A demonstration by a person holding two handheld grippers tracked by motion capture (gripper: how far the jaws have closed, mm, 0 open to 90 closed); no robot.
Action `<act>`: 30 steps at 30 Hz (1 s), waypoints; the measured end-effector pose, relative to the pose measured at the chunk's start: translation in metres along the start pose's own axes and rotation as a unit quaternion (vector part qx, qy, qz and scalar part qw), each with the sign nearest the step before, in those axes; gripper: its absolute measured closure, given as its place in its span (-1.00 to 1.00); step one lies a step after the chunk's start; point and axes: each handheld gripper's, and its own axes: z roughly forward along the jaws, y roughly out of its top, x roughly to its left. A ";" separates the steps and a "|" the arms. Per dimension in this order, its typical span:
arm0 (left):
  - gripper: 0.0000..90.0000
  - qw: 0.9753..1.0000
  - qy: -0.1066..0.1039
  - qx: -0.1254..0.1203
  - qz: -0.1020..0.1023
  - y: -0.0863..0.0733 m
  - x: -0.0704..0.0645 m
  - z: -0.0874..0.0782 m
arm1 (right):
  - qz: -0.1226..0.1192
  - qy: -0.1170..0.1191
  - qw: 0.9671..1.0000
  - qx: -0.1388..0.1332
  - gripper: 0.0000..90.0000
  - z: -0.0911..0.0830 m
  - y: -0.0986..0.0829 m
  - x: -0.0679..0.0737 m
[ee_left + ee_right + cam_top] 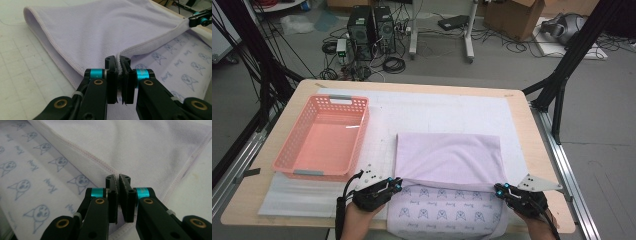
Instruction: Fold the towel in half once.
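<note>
the towel [30, 177] carries a small repeated word beside its cat faces, too blurred to read.

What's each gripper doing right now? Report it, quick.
Left gripper: shut on the lilac towel, pinching its stitched edge at the near left corner.
Right gripper: shut on the lilac towel, at the near right corner.

An empty pink basket [323, 137] sits on the wooden table [537, 145]
</note>
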 end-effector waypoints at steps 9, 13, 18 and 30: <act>0.89 1.000 -0.007 -0.001 -0.005 -0.006 -0.007 -0.011 | 0.007 0.013 1.000 -0.005 0.90 -0.012 -0.007 0.012; 0.89 1.000 -0.011 0.002 -0.004 -0.009 -0.010 -0.016 | 0.008 0.019 1.000 0.005 0.90 -0.013 -0.012 0.015; 0.89 1.000 -0.018 0.004 -0.007 -0.014 -0.014 -0.021 | 0.007 0.026 1.000 0.002 0.90 -0.018 -0.016 0.019; 0.79 0.999 -0.047 0.012 -0.024 -0.025 -0.021 -0.033 | 0.013 0.051 0.999 0.007 0.87 -0.034 -0.028 0.029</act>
